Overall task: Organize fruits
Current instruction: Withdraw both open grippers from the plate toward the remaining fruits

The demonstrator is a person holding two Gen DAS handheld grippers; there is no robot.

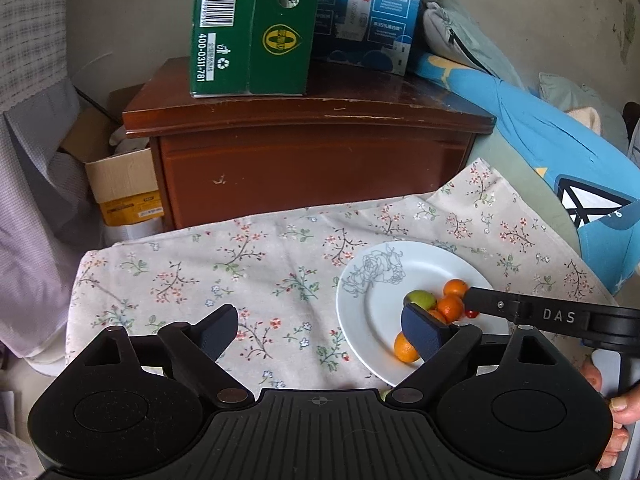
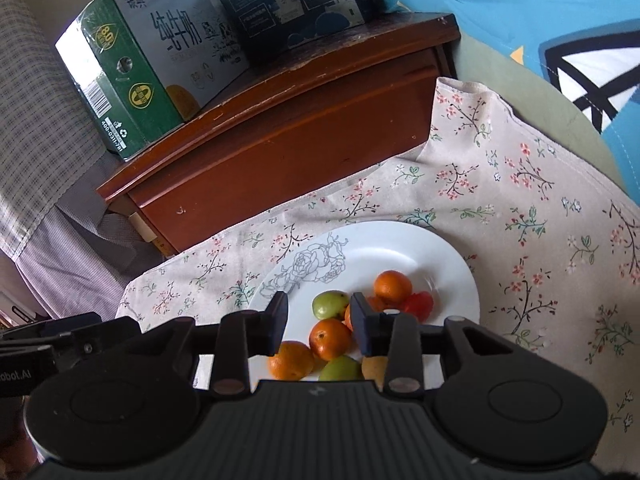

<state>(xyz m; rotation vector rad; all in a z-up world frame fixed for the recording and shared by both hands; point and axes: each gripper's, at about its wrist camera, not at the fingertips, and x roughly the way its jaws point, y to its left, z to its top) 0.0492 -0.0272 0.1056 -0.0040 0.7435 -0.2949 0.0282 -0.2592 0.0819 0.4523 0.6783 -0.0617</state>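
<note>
A white plate [image 2: 420, 248] with a rose drawing sits on the floral cloth [image 1: 208, 272]; it also shows in the left wrist view [image 1: 360, 312]. It holds several small oranges [image 2: 330, 338], two green fruits [image 2: 330, 305] and a red piece [image 2: 418, 305]. My right gripper [image 2: 320, 322] is open and empty, hovering just above the fruit pile. My left gripper [image 1: 320, 332] is open and empty over the cloth, left of the plate. In that view the oranges [image 1: 450, 306] and a green fruit [image 1: 420, 299] lie beside the right gripper's finger [image 1: 492, 304].
A brown wooden nightstand [image 1: 304, 152] stands behind the cloth and carries a green carton [image 1: 248, 28] and a blue carton [image 1: 368, 12]. Cardboard boxes [image 1: 124, 184] sit to its left. Blue bedding [image 2: 560, 20] lies on the right.
</note>
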